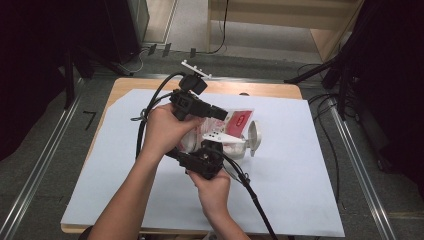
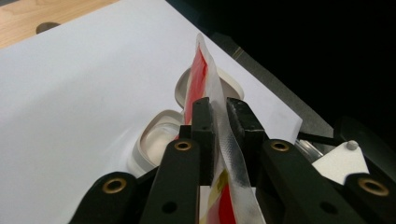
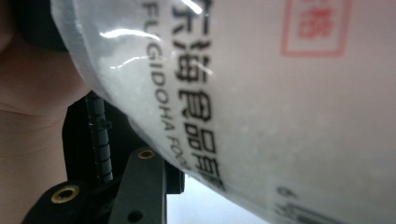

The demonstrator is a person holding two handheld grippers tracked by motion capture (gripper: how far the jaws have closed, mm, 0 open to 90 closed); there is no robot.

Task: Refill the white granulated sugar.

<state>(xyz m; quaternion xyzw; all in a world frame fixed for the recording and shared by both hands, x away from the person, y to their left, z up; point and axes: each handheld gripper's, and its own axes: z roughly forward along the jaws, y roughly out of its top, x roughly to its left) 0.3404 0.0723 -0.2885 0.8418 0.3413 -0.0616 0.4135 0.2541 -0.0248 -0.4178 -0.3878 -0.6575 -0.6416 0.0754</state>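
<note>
You are pinching a glossy red-and-white plastic pouch (image 2: 219,121) edge in left gripper (image 2: 219,116) jaws; right gripper (image 1: 212,150) jaws are clasping its grainy belly.

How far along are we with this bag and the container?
Done: the white container sits on the table, lid open. In hand: both grippers hold the clear bag of white powder above it, left gripper pinching its sealed edge. Left: opening and pouring; the bag looks sealed.
</note>
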